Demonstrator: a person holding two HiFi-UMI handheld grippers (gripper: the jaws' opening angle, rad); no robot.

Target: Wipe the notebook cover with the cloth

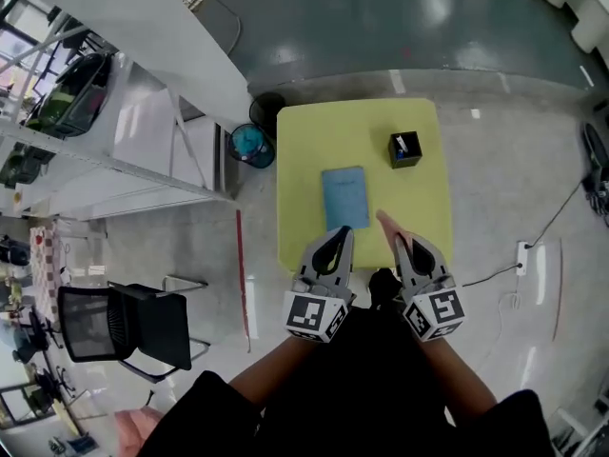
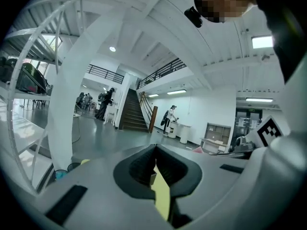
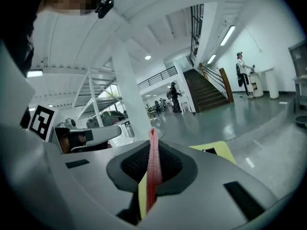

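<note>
A blue notebook (image 1: 344, 196) lies flat on the yellow table (image 1: 314, 131), near its front edge. Both grippers are held side by side just short of that edge, pointing up and forward. My right gripper (image 1: 399, 240) is shut on a thin pink cloth (image 1: 386, 221), which stands up as a strip between the jaws in the right gripper view (image 3: 153, 166). My left gripper (image 1: 340, 233) is a little nearer than the notebook's lower edge, its jaws closed together with nothing between them (image 2: 154, 152). A sliver of the table shows behind each pair of jaws.
A small black box (image 1: 404, 149) stands at the table's far right. A blue bin (image 1: 251, 145) and a dark bin (image 1: 268, 110) sit off the table's left far corner. White shelving (image 1: 114, 131) and a black chair (image 1: 124, 322) are at left, a power strip (image 1: 521, 255) on the floor at right.
</note>
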